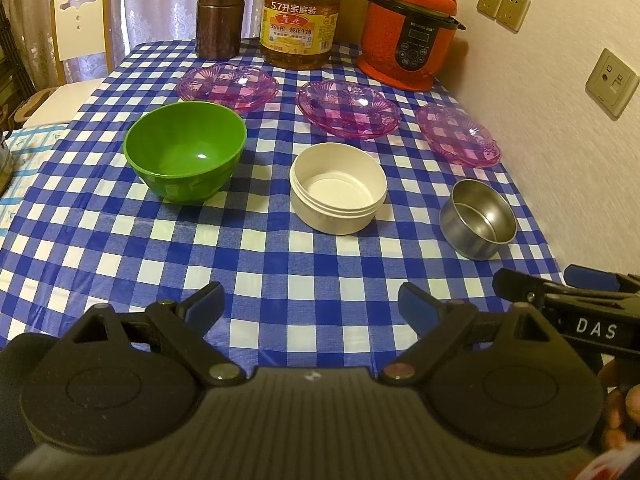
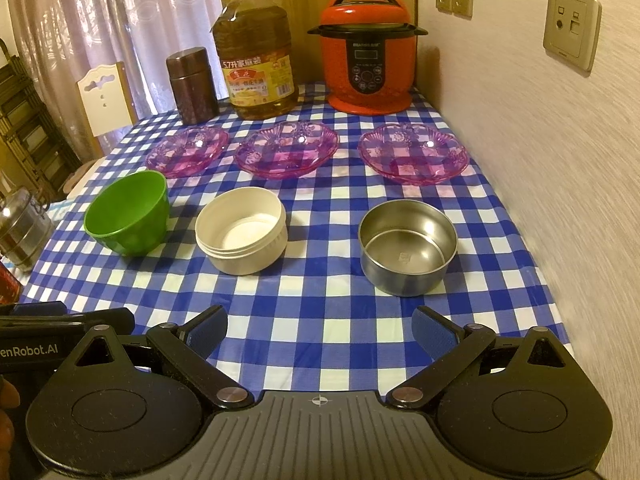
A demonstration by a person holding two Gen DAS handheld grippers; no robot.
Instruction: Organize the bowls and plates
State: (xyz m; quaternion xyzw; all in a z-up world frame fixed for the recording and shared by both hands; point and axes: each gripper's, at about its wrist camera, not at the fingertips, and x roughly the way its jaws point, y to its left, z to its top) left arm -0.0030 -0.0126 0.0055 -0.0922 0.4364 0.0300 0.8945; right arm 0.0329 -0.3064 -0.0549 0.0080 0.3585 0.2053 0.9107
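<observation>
Glossy green bowl (image 1: 185, 153), round cream tub (image 1: 338, 187), steel bowl (image 2: 408, 246), scalloped purple plates (image 2: 286, 149), both claws (image 1: 310, 306) (image 2: 320, 326) spread wide, empty

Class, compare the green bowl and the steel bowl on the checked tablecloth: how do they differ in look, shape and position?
The green bowl is opaque green, seemingly plastic; the steel bowl is shiny metal. The green bowl flares from a narrow base to a wide rim, while the steel bowl has nearly straight walls. The green bowl sits at the row's left end, the steel bowl at the right, nearest the wall. Both stand upright, empty, untouched.
</observation>
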